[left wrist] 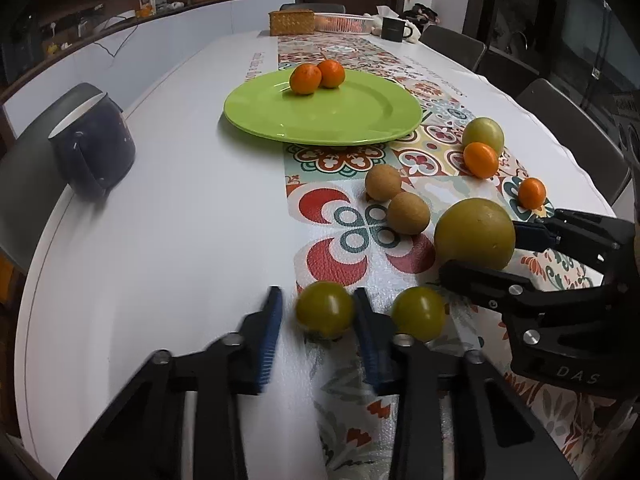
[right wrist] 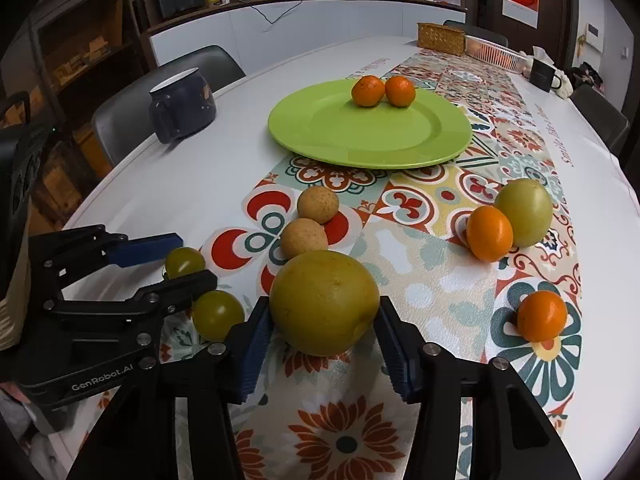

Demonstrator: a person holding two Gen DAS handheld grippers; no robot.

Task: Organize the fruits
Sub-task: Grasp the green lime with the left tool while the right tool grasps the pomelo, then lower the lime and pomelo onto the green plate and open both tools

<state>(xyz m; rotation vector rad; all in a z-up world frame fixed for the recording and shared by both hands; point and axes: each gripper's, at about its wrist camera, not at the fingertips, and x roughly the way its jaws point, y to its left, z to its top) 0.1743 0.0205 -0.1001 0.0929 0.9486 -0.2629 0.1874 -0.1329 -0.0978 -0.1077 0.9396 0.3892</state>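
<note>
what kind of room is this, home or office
Probably a home dining area beside a kitchen: a long white table with a patterned tile-print runner, dark chairs around it, and a counter along the back wall crowded with small appliances.

White table (left wrist: 160, 240), grey chairs (right wrist: 132, 92), white counter (right wrist: 320, 16), dark wooden shelves (right wrist: 80, 40)

The left gripper (right wrist: 176, 260) body is showing "GenRobot.AI" in pale letters, and the right gripper (left wrist: 480, 248) is reading "DAS" on its casing. Red script is running along the tablecloth (right wrist: 576, 184) edge, starting with something like "Smile", and the rest is too warped to read.
</note>
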